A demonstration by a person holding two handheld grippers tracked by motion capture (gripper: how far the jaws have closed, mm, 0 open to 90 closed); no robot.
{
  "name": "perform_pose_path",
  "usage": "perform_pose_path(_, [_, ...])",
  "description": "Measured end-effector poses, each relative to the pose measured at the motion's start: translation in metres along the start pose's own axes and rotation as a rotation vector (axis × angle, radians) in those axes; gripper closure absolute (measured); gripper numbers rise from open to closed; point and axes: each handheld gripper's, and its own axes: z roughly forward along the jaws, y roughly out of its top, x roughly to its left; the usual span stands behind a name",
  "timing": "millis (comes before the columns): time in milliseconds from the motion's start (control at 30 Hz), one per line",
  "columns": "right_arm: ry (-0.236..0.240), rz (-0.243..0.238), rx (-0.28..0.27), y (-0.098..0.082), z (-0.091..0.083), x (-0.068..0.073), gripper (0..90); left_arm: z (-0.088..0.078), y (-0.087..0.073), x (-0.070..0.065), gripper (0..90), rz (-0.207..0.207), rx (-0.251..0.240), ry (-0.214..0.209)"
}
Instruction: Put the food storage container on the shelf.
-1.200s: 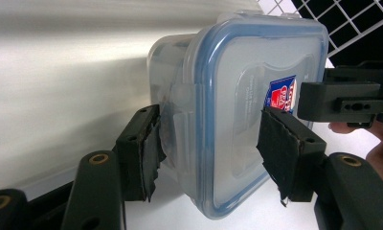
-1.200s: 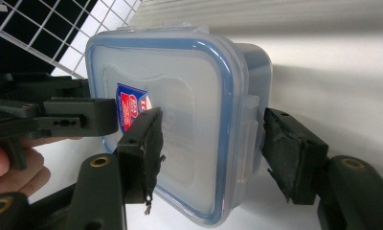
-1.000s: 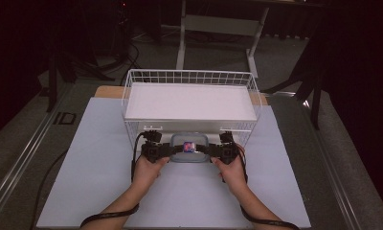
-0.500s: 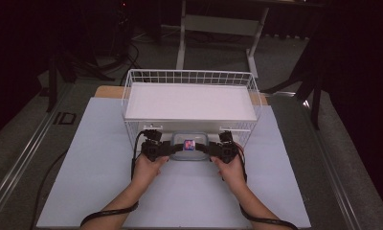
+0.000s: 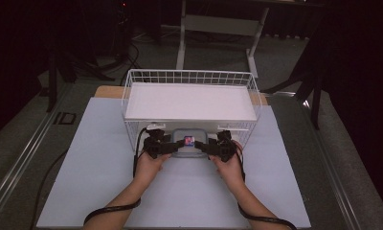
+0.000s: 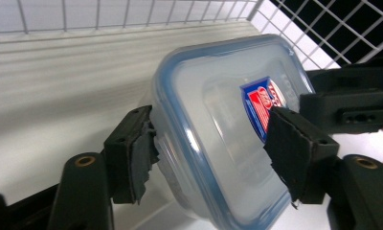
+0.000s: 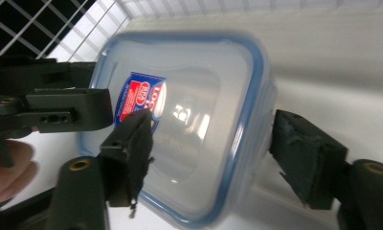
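A clear plastic container with blue-rimmed lid and red-blue label sits mid-frame under a white wire basket. Left gripper has just been opening around it; right gripper straddles it loosely. Pale table, dark room.

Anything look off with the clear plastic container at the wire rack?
Nothing spilled or broken. The clear blue-rimmed plastic container sits askew between both grippers' jaws at the white wire rack. The black jaw pads look frayed at their edges.
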Motion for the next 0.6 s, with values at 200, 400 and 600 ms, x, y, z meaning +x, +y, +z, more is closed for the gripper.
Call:
perform_pose_path(200, [-0.041, 0.011, 0.013, 0.005, 0.000, 0.003, 33.7, 0.005, 0.002, 0.007, 33.0, 0.004, -0.025, 0.001])
perform_pose_path(400, [-0.073, -0.068, -0.039, 0.003, 0.000, 0.005, 33.5, 0.003, 0.004, 0.000, 33.2, 0.108, -0.054, 0.046])
perform_pose_path(600, [-0.065, -0.098, -0.054, -0.001, -0.009, 0.008, 33.5, -0.010, 0.000, -0.010, 33.4, 0.066, -0.072, 0.027])
